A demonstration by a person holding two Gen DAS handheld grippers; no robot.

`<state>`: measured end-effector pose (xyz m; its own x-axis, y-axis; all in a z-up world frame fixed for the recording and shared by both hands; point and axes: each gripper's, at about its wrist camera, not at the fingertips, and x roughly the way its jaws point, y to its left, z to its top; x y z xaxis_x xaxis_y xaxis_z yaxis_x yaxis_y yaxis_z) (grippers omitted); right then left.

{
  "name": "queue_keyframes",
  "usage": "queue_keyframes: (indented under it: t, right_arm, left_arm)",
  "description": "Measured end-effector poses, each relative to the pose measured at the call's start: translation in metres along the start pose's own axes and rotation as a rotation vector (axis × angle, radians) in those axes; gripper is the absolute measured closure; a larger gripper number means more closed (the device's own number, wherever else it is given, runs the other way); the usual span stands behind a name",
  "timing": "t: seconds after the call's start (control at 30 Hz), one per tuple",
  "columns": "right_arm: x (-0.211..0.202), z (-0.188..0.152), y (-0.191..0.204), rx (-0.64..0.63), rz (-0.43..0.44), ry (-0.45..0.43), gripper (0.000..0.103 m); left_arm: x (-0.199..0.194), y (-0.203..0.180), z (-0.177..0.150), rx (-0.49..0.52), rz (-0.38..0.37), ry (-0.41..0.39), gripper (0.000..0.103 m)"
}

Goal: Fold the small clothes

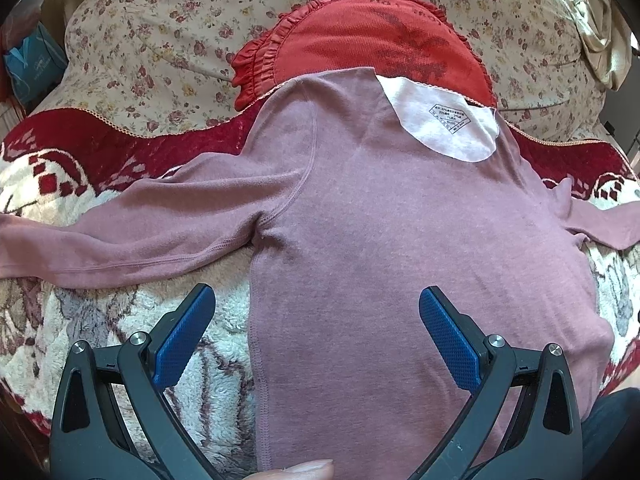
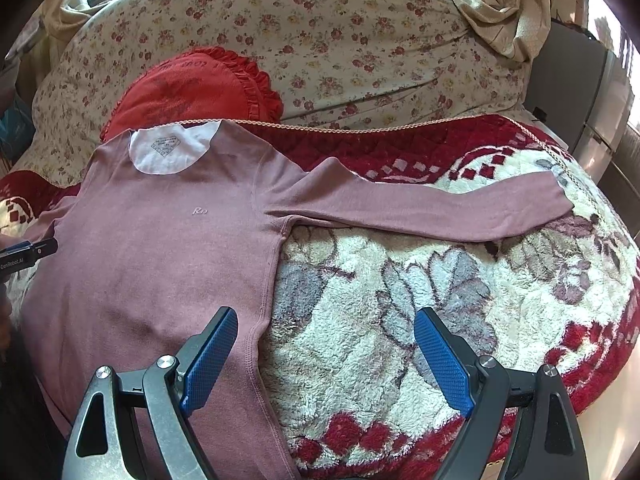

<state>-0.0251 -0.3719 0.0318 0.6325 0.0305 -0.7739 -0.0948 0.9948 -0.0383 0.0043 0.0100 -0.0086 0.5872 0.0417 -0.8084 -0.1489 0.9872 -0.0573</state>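
Both the left gripper and right gripper are hovering with jaws spread wide, seemingly just above the mauve long-sleeved shirt lying flat on the fleecy blanket.

"Rn" on shirt chest; "GenRobot.AI" on left gripper body.

A mauve long-sleeved top lies flat on a fleecy red-and-white blanket, sleeves spread left and right, collar touching a red frilled cushion at the far side. The left gripper hovers near, jaws apart.
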Motion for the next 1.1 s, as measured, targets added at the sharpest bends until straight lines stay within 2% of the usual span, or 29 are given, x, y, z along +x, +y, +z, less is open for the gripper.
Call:
queue_keyframes:
  t: [0.33, 0.67, 1.1]
  right_arm:
    - [-0.003, 0.000, 0.006, -0.020, -0.033, -0.018, 0.015]
    - [-0.004, 0.000, 0.005, -0.015, -0.029, -0.020, 0.015]
    - [-0.002, 0.002, 0.008, -0.015, -0.033, -0.019, 0.015]
  left_arm:
    - [-0.003, -0.005, 0.000, 0.015, 0.001, -0.024, 0.001]
    - [-0.003, -0.006, 0.001, 0.013, 0.010, -0.030, 0.001]
    - [-0.010, -0.004, 0.003, 0.000, -0.020, -0.073, 0.001]
